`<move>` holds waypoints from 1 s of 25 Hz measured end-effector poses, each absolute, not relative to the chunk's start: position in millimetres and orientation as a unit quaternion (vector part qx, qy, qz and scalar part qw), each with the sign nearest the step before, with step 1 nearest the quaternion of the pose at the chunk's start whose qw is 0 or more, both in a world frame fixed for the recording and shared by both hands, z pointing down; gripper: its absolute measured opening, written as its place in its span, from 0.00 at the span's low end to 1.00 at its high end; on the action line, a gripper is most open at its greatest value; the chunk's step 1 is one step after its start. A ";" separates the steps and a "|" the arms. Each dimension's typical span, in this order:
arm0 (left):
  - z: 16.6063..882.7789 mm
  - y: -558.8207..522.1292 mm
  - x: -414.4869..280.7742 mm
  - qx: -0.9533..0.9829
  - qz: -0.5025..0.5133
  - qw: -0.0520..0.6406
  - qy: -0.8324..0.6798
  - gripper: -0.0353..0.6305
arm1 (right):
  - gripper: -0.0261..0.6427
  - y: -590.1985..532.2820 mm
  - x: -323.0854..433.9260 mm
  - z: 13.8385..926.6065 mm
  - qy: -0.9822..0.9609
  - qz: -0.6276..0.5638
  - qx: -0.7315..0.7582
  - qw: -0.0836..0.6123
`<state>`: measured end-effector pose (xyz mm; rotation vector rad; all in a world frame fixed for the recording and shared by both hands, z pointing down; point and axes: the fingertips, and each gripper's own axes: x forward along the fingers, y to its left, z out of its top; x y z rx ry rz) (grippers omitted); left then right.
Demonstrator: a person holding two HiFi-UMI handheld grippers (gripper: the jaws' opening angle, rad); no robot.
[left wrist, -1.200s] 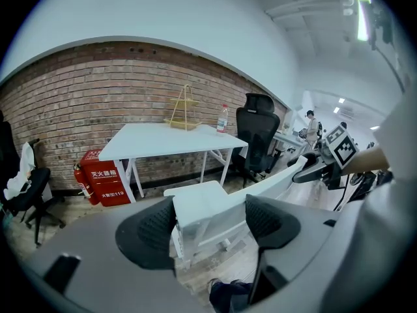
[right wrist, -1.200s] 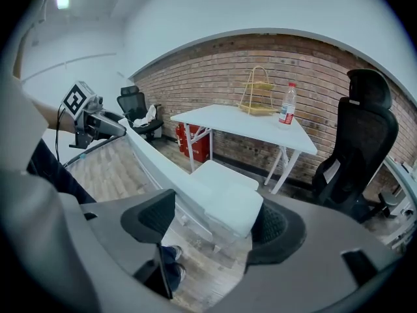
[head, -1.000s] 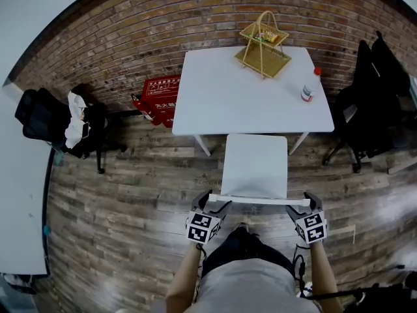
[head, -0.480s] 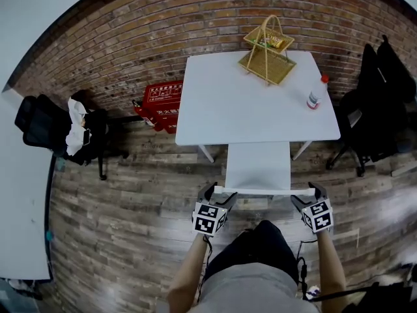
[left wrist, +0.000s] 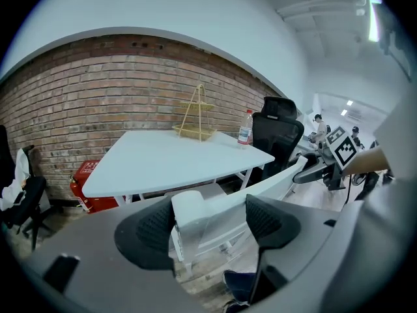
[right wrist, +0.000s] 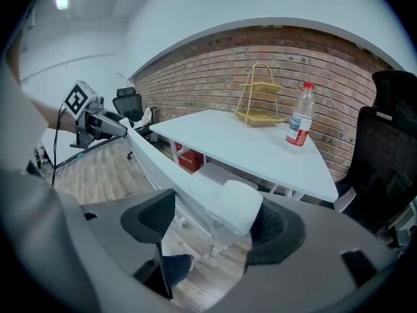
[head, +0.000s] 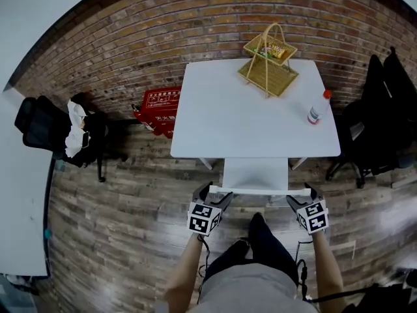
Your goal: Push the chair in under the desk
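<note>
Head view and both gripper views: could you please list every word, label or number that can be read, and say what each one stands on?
No text here can be quoted.
Red box left of the desk: two lines of white print, too small to read.
Plastic bottle on the desk: red label, print too blurred to read.
Nothing else shows lettering.

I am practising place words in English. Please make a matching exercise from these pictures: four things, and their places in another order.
1 chair
2 bottle
3 bamboo basket
4 red box

A on the floor by the brick wall
B on the desk near its right edge
C partly under the desk
D on the desk near its far edge

Pairs: 1-C, 2-B, 3-D, 4-A
</note>
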<state>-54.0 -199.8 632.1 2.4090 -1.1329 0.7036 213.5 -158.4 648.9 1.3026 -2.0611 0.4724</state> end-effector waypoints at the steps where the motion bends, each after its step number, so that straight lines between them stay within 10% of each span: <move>1: 631.8 -205.6 -52.4 0.858 0.251 0.193 -0.404 0.57 | 0.55 -164.6 215.2 648.4 -0.786 0.179 0.496 0.323; 25: 629.5 -294.2 -29.3 0.849 0.246 0.195 -0.424 0.58 | 0.55 -265.7 239.2 646.5 -0.797 0.173 0.476 0.329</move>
